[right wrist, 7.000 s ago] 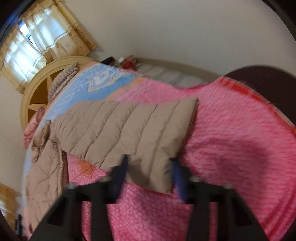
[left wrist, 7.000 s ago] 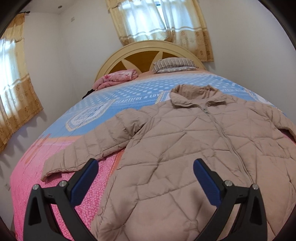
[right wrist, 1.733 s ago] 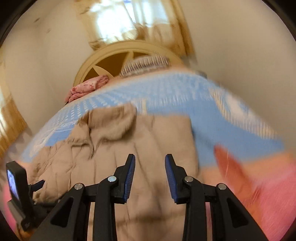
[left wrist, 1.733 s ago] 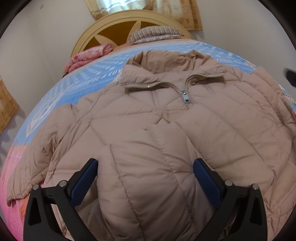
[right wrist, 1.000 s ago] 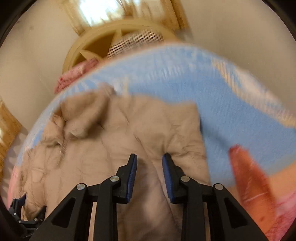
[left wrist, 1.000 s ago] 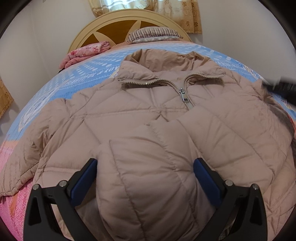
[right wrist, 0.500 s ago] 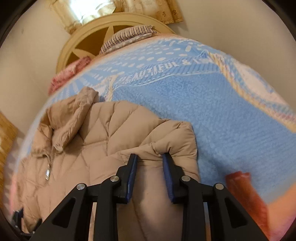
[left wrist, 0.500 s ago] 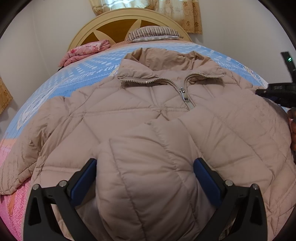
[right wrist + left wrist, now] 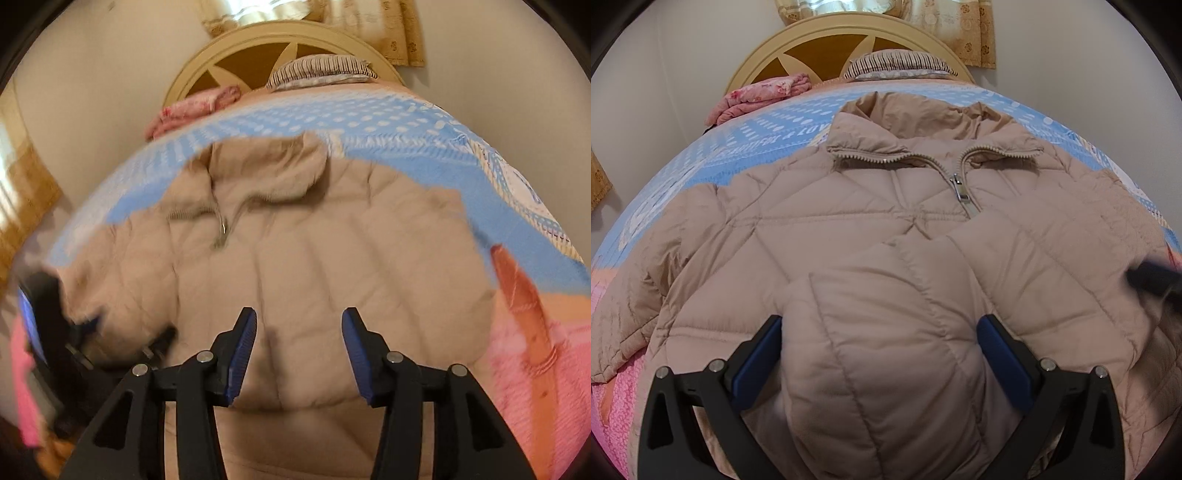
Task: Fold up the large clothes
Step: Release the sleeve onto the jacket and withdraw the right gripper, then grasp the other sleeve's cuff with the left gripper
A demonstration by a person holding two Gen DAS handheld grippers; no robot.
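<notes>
Closest in on the left wrist view, the left gripper [image 9: 879, 354] has its jaws spread wide, blue ribbed pads on black angular arms, and a fat rounded bulge of the folded sleeve [image 9: 871, 332] sits between them; whether the pads actually press it I cannot tell, as both inner faces are hidden behind the padding. The sleeve is soft, puffy, stitched in diagonal channels, and it lies doubled over the chest of the beige quilted jacket [image 9: 849, 206].

Over on the right wrist view, the right gripper [image 9: 299, 354] has just been opening its jaws; they stand apart with nothing pinched between them, only jacket fabric below. That view is smeared with motion blur.

The jacket lies front-up, spread across the bed [image 9: 746, 147], its diamond quilting catching a dull sheen. Further up, a metal zipper pull [image 9: 960, 188] hangs just below the open stand-up collar [image 9: 931, 125], toothed tape running along both edges.

Beneath it, a fleecy bedspread: pink near the foot, blue with white dots toward the head. Beyond that, a folded pink floral blanket [image 9: 761, 92] and a striped pillow [image 9: 897, 64] against the curved cream headboard [image 9: 827, 48] with wedge-shaped brown panels, patterned gold curtains [image 9: 960, 29] above.
</notes>
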